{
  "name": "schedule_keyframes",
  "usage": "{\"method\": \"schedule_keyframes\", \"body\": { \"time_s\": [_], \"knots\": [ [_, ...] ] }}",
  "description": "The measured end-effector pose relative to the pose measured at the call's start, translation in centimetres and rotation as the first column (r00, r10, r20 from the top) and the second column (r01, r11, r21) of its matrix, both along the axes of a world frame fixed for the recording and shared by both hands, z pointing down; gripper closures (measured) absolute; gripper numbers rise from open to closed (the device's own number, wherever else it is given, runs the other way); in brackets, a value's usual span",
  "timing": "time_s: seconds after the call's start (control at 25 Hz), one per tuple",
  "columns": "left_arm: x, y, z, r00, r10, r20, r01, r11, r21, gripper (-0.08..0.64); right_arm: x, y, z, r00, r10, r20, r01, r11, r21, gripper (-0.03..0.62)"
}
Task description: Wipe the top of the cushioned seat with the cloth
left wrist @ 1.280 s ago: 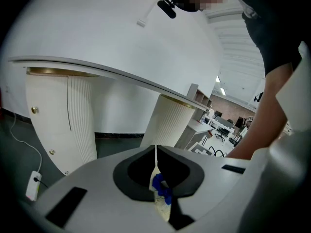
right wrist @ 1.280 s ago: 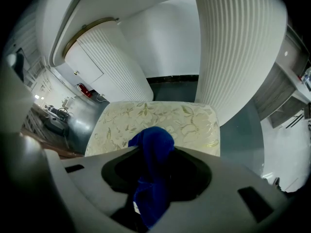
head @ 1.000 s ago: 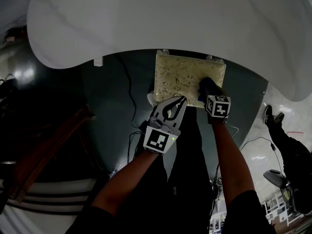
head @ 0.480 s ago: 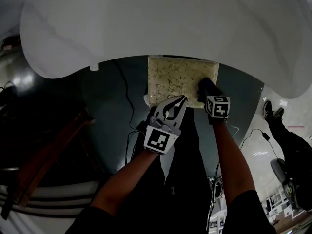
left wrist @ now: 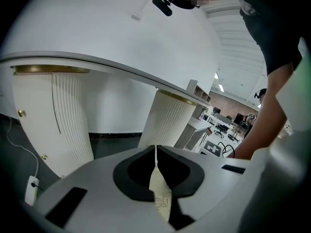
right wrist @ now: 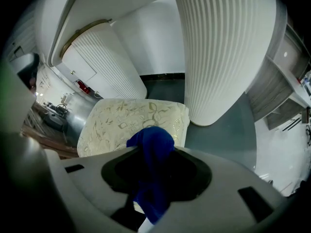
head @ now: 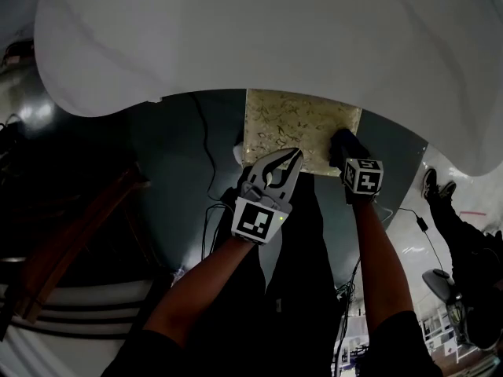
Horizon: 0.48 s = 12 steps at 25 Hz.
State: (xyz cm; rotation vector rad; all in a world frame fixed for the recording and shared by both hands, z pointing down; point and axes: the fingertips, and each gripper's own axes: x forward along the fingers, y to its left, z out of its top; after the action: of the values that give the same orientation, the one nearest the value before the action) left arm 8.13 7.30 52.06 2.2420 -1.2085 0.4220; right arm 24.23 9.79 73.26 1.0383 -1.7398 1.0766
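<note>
Blue cloth point(right wrist: 151, 144), bunched and drooping, is pinched in the closed right claw point(right wrist: 150, 166), which hangs over the near right corner of the square cream cushioned seat point(right wrist: 121, 123) with its leafy pattern. That seat stands on the dark floor point(head: 177, 163), partly under the rim of the big white rounded desk point(head: 275, 38). Left claw point(left wrist: 155, 152) is at the seat's near edge, its jaws pressed together at the tips with nothing caught between them.
</note>
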Motion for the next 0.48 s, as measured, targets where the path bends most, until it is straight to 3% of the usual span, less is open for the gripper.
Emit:
{"method": "schedule_keyframes", "body": {
  "time_s": [0.48],
  "knots": [
    [-1.9,-0.7,-1.0,0.999,-0.048,-0.013,0.048,0.999,0.020,0.537,1.1,-0.1,0.1,0.998,-0.041,-0.041,0.039,0.998,-0.051,0.433]
  ]
}}
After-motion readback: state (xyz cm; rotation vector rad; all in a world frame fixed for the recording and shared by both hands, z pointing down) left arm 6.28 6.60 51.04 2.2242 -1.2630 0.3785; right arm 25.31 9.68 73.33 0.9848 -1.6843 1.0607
